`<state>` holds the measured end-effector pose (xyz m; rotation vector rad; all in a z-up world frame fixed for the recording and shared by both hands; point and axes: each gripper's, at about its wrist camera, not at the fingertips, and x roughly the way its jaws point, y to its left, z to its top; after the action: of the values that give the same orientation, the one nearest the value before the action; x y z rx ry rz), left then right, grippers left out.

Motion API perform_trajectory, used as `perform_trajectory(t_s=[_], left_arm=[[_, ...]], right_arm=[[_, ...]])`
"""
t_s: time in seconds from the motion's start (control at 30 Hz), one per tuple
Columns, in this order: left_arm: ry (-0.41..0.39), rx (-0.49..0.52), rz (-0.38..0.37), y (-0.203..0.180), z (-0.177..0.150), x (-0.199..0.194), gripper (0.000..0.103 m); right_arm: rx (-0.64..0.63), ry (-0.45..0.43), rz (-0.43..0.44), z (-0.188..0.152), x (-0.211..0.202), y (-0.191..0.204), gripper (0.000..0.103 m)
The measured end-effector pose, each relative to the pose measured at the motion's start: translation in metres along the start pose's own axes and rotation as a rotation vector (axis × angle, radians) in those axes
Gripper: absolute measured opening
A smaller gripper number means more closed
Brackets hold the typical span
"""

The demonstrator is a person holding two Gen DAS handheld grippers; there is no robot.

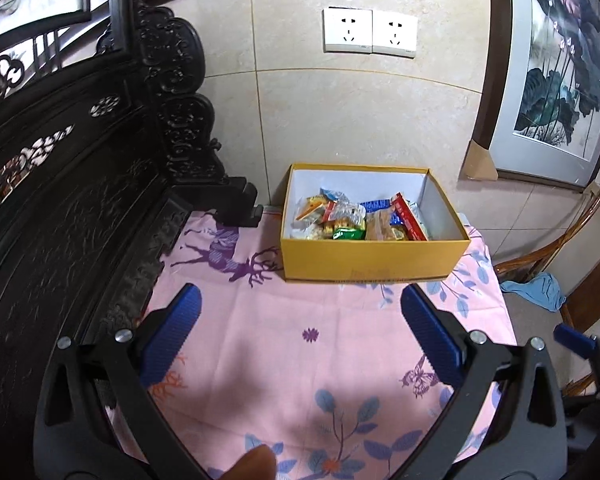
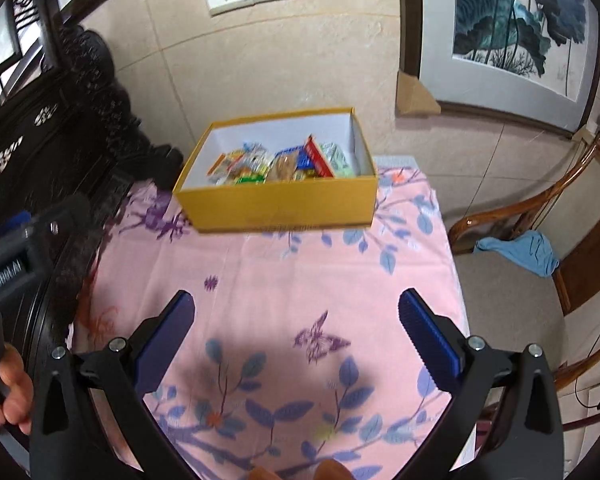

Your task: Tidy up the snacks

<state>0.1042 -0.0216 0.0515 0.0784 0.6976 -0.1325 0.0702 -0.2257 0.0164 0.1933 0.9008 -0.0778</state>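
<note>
Here the yellow cardboard box (image 1: 374, 256) sat open at the far edge of the worktop (image 1: 284, 344), close to the tiled wall (image 1: 340, 112). Inside lay the packaged snacks (image 1: 356, 222), piled loosely toward the middle and right of the white interior; a red packet (image 1: 410, 220) stood tilted against the others, a green one (image 1: 348, 234) lay against the near wall. In the right wrist view the same box (image 2: 280, 200) and snacks (image 2: 280, 162) appeared, slightly blurred.

The worktop was covered with a pink cloth printed with purple deer (image 1: 228, 258), butterflies and blue leaves.

Left hand-held gripper (image 1: 300, 332): blue pads spread wide, nothing between them, held above bare cloth, well short of the box. Right hand-held gripper (image 2: 296, 332): spread wide too, nothing between the pads, over cloth.

Surroundings: dark carved wooden furniture (image 1: 80, 200) at left, two wall sockets (image 1: 370, 32) above the box, a framed lotus painting (image 1: 556, 68) at right, a wooden chair (image 2: 512, 216) carrying a blue cloth (image 2: 520, 252).
</note>
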Motion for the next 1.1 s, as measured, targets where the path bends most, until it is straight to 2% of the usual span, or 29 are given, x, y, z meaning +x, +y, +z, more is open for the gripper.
perform_trajectory(t_s=[0.17, 0.47, 0.87, 1.1], left_arm=[[0.0, 0.007, -0.008, 0.0, -0.008, -0.008, 0.101], [0.003, 0.007, -0.017, 0.002, -0.011, -0.004, 0.101], [-0.037, 0.004, -0.032, 0.004, 0.064, 0.019, 0.101], [-0.036, 0.008, -0.01, -0.002, 0.079, 0.045, 0.101]], right_arm=[[-0.018, 0.002, -0.008, -0.012, -0.005, 0.006, 0.102], [-0.046, -0.06, -0.061, 0.005, -0.018, 0.013, 0.102], [-0.079, -0.111, -0.129, 0.088, -0.001, 0.029, 0.102], [-0.099, -0.107, -0.129, 0.112, 0.027, 0.025, 0.102]])
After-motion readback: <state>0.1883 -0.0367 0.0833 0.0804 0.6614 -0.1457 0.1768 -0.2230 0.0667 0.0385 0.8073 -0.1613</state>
